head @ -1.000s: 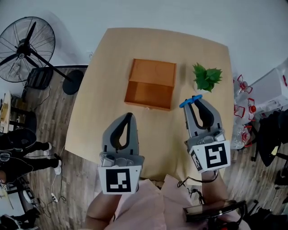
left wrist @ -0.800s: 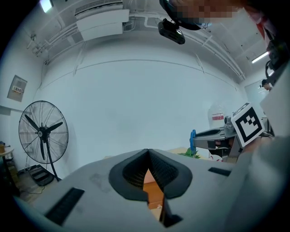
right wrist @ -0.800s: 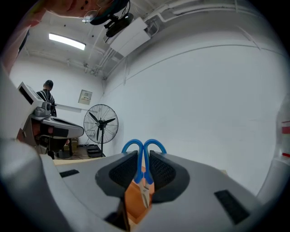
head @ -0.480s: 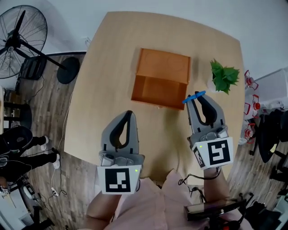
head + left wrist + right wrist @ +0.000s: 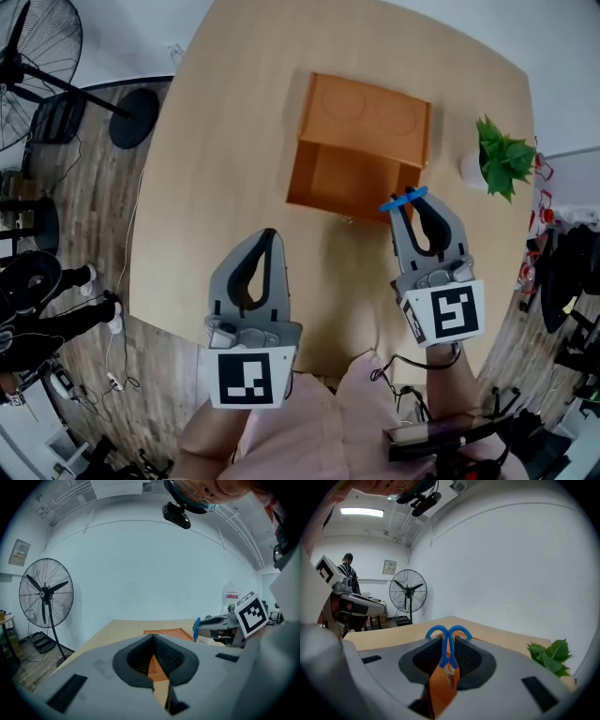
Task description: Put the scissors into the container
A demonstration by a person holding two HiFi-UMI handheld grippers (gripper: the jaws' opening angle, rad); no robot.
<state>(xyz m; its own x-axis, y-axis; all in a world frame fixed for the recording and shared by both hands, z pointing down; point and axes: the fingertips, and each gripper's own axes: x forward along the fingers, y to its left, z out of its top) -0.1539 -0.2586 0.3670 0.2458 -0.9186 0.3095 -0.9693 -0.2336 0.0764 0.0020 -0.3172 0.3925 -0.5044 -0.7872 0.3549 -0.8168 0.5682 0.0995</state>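
The container (image 5: 361,145) is an open orange wooden box lying on the light wooden table (image 5: 220,159), its opening toward me. My right gripper (image 5: 410,205) is shut on the blue-handled scissors (image 5: 399,200), held just in front of the box's near right corner. In the right gripper view the blue handle loops (image 5: 448,633) stick up between the jaws, with the orange box (image 5: 440,688) seen below them. My left gripper (image 5: 270,235) is shut with nothing in it, above the table's near part and left of the box. The left gripper view shows the box (image 5: 169,632) ahead.
A small potted plant (image 5: 504,159) stands at the table's right edge, beyond the box. A floor fan (image 5: 28,47) stands left of the table on the wood floor. Bags and clutter (image 5: 567,272) lie to the right. A person (image 5: 348,569) stands far back.
The view has shifted forward over the table, so the box sits lower and closer. My right gripper with the scissors now reaches the box's near edge. The left gripper has hardly moved.
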